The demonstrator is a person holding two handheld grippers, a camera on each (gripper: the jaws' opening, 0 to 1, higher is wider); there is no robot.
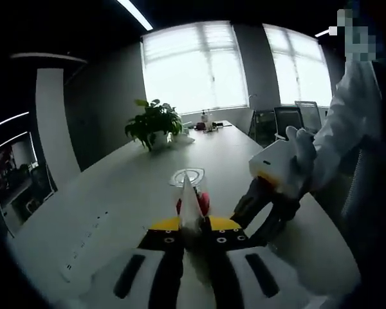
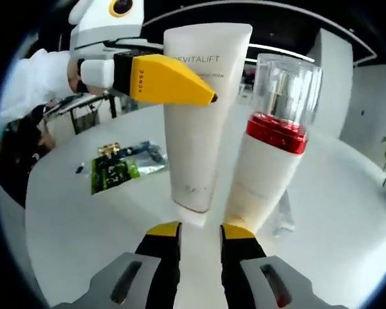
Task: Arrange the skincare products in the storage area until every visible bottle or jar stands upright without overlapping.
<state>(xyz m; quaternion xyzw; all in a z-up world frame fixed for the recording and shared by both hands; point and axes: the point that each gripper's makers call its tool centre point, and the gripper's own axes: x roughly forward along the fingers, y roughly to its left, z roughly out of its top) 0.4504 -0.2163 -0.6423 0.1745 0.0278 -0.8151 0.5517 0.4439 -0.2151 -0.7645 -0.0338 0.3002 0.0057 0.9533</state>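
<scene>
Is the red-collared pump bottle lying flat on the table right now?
No. In the right gripper view the pump bottle stands on its base on the white table, clear cap up, beside the white tube.

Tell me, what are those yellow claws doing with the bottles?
A person is tidying skincare things on a white table. The left gripper is pinching the white tube, holding it up beside a pump bottle with a red band and clear cap. The right gripper sits open just below them. A green packet lies farther back.
</scene>
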